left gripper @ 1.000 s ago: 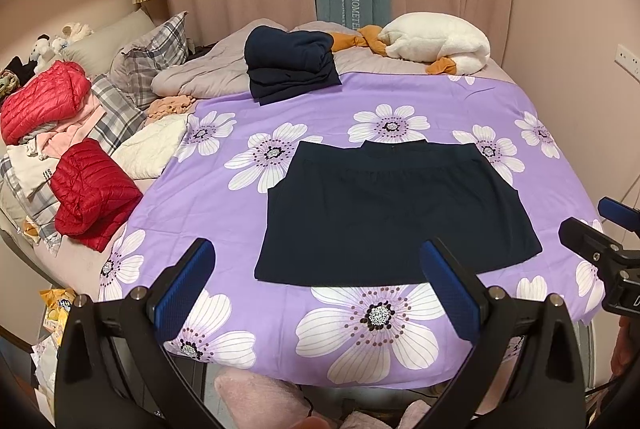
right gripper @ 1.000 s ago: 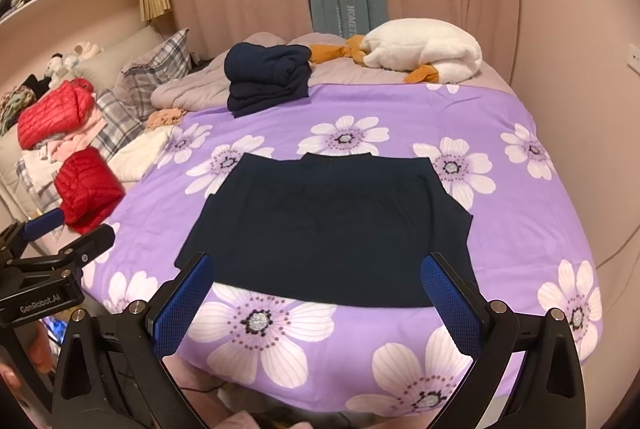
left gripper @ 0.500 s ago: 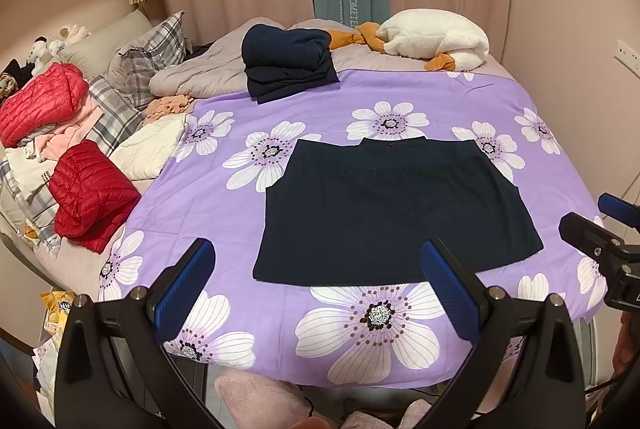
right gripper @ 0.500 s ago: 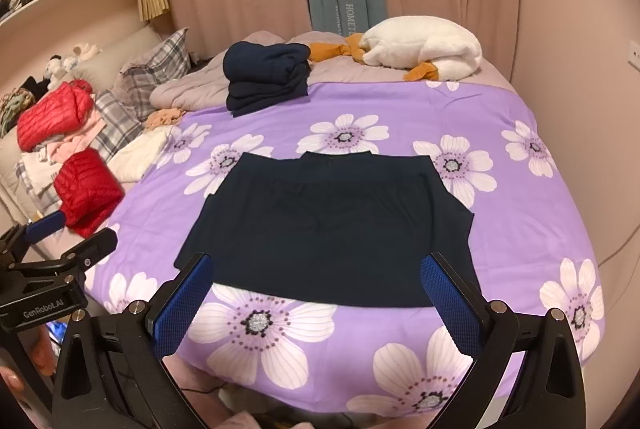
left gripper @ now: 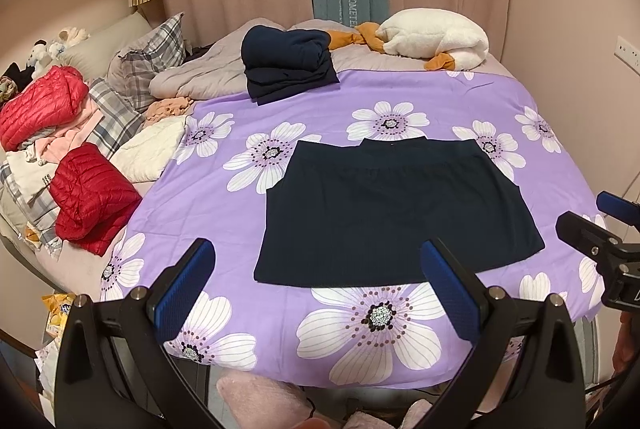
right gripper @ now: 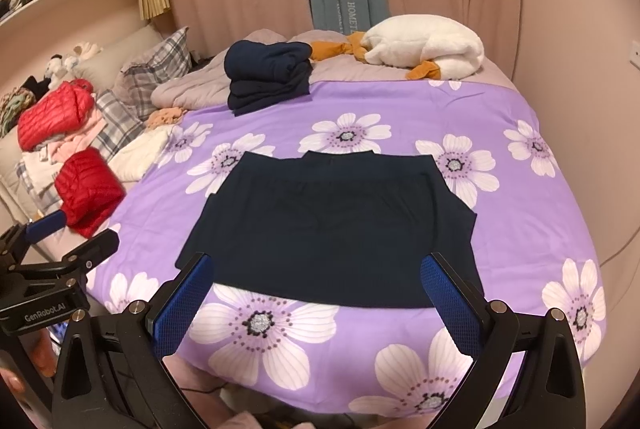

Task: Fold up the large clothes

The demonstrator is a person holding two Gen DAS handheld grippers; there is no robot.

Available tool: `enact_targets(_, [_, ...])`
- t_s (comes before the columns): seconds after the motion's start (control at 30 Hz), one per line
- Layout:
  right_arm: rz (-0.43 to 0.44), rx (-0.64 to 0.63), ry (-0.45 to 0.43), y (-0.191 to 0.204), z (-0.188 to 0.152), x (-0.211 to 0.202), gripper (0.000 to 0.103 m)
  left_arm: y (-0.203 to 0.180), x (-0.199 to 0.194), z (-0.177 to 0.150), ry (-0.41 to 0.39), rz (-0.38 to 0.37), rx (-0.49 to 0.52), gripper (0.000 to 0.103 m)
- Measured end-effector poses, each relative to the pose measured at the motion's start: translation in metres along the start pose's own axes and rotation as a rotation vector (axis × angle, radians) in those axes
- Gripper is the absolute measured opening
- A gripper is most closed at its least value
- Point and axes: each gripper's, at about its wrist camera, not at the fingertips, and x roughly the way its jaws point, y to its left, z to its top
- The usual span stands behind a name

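One big purple sheet (left gripper: 400, 97) with white flowers covers most of the bed, and everything else sits somewhere around it. Flat on the middle of the sheet lies a dark blue top (left gripper: 396, 213), spread out wide with its collar pointing to the far side and its bottom hem close to the near edge. Past the far edge of the sheet lies a white fluffy toy (left gripper: 436, 37) with orange bits, resting on a grey blanket (left gripper: 200, 77). Right on the far edge of the sheet, a bit to the left, sits a pile of folded dark blue clothes (left gripper: 286, 63). Off the left side of the sheet are two red puffy jackets (left gripper: 90, 197), a checked pillow (left gripper: 148, 63) and some pale clothes, all in a messy heap. The left gripper (left gripper: 316, 289) hangs over the near edge of the sheet with its two blue fingers (left gripper: 184, 289) spread wide apart and nothing between them. The right gripper (right gripper: 316, 291) hangs over the near edge too, just above the hem of the top, spread just as wide and holding nothing
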Motion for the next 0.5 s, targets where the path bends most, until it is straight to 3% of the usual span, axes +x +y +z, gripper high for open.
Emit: enact_targets(0.5, [0.006, 0.003, -0.001, 0.0027, -0.0017, 0.002, 0.102, 0.0015, 0.0005, 0.001, -0.004, -0.005, 0.004, 0.103])
